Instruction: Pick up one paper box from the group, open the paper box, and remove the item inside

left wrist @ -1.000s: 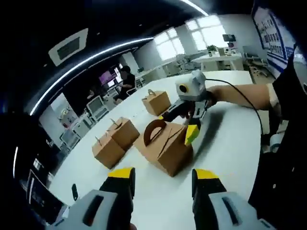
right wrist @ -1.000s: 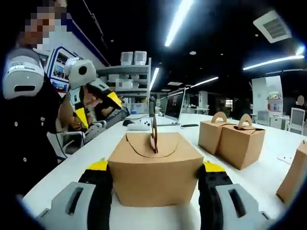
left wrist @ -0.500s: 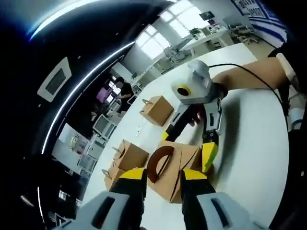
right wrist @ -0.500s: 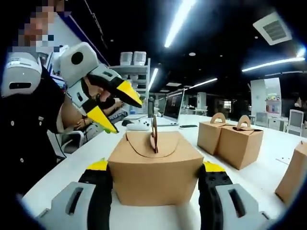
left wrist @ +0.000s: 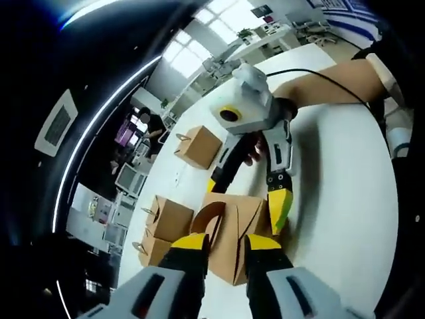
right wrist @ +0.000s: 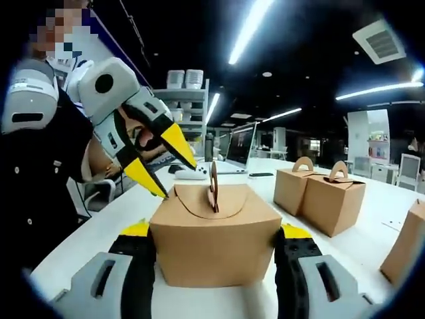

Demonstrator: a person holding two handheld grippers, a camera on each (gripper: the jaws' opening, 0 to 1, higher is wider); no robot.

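A brown paper box (right wrist: 216,239) with an upright arched handle (right wrist: 214,186) stands on the white table (right wrist: 358,249). My right gripper (right wrist: 216,232) is shut on it, one jaw pressed against each side wall. In the left gripper view the same box (left wrist: 236,222) sits under that right gripper (left wrist: 246,203), which comes down from above. My left gripper (left wrist: 226,244) is open just before the handle (left wrist: 204,219), with nothing between its fingers. In the right gripper view the left gripper (right wrist: 179,182) hovers at the box's top left edge, yellow tips apart.
Three more brown boxes stand further along the table (left wrist: 199,146) (left wrist: 169,216) (left wrist: 149,249); two of them (right wrist: 295,186) (right wrist: 335,199) lie to the right of the held box, a third (right wrist: 408,246) at the edge. A laptop (right wrist: 242,146) stands behind. A person's arm (left wrist: 332,73) reaches across.
My left gripper has come in toward the held box and its handle, and its jaws have narrowed. The right gripper and the box have stayed put.
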